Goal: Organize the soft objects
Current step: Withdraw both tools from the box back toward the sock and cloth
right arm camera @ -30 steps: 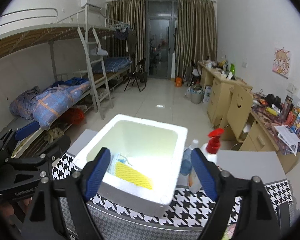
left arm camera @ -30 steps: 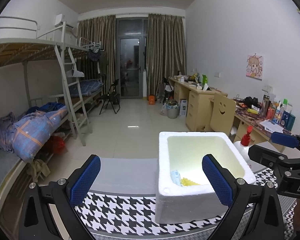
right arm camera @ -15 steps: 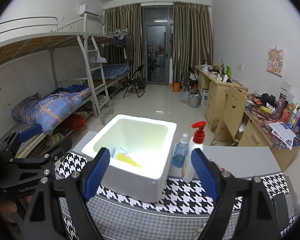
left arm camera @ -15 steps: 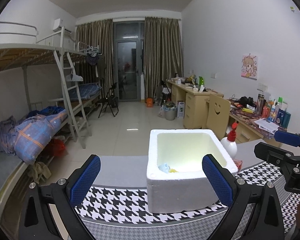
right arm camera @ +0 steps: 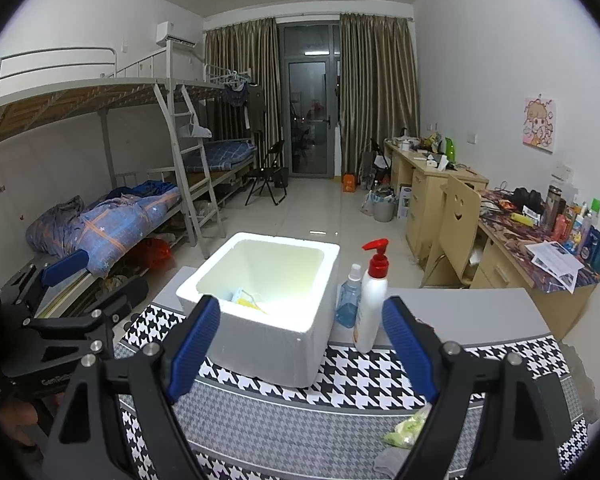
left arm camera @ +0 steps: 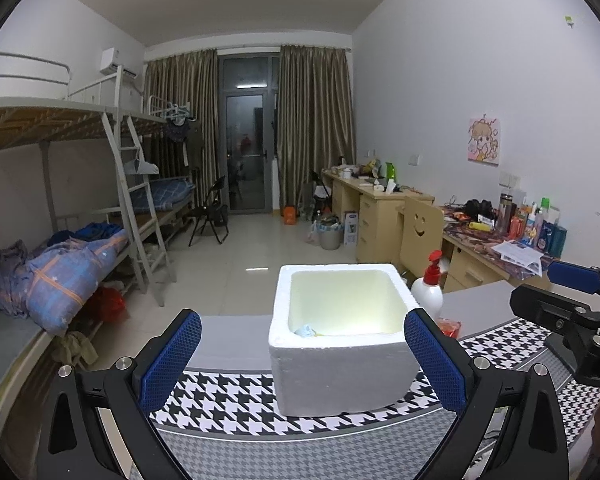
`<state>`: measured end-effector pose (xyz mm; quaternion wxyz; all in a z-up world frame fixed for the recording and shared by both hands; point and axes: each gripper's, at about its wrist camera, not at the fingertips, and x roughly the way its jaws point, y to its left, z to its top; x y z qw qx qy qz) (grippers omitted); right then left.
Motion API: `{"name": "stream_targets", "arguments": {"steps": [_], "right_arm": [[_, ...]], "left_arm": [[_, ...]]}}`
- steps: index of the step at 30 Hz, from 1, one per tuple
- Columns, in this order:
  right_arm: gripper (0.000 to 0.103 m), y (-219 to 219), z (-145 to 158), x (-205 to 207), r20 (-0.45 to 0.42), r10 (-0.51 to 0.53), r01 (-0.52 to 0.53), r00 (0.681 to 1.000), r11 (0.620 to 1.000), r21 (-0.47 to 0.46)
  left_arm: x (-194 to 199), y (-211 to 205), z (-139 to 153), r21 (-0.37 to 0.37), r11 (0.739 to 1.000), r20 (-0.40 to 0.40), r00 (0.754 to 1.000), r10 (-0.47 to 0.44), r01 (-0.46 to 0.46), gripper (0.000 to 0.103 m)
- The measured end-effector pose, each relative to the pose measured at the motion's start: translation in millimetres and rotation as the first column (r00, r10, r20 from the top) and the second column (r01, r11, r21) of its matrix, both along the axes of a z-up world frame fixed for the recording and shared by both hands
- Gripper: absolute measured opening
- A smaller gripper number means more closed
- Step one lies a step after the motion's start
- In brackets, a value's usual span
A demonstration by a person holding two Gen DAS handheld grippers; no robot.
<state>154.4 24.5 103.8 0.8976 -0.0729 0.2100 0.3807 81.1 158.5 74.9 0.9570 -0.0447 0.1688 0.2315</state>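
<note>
A white foam box (left arm camera: 340, 344) (right arm camera: 260, 320) stands on the houndstooth cloth of the table. Inside it lie a pale blue soft item (left arm camera: 306, 330) and a yellow soft item (right arm camera: 246, 302). My left gripper (left arm camera: 302, 364) is open and empty, in front of the box. My right gripper (right arm camera: 302, 350) is open and empty, also short of the box. A yellow-green soft item (right arm camera: 408, 426) and a grey cloth (right arm camera: 392, 460) lie on the table near the right gripper's right finger.
A white pump bottle with a red top (right arm camera: 372, 300) and a small blue bottle (right arm camera: 350, 296) stand right of the box. A red packet (left arm camera: 450, 326) lies behind it. Bunk beds stand left, desks right.
Both grippers have drawn back from the box, so it looks smaller and farther. The box's contents are less visible. Both stayed open.
</note>
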Motion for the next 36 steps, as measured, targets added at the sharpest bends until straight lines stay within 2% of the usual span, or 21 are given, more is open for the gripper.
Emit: {"name": "stream_targets", "arguments": {"steps": [12,18,24,36], "right_arm": [[0.087,-25,-2,-22,0.043,-0.02,0.02,0.999,1.0,0.002],[0.087,-37,-7,-28,0.043,-0.031,0.031,0.999,1.0,0.003],[0.087,-51,-8,-33,0.047,-0.046,0.045,0.998,0.999,0.022],[0.087,-70,-21,-39,0.04,-0.076,0.075,0.996,0.997,0.027]], "left_arm": [[-15,-22,1,0.001,1.0,0.025,0.999,-0.022,0.022,0.102],[-23,-36,-2,0.002,0.999,0.039,0.998,-0.05,0.05,0.102],[-26,-58,-4,0.052,0.996,0.035,0.997,-0.075,0.074,0.102],[-35,-76,-9,0.041,0.993,0.056,0.992,-0.116,0.114,0.102]]}}
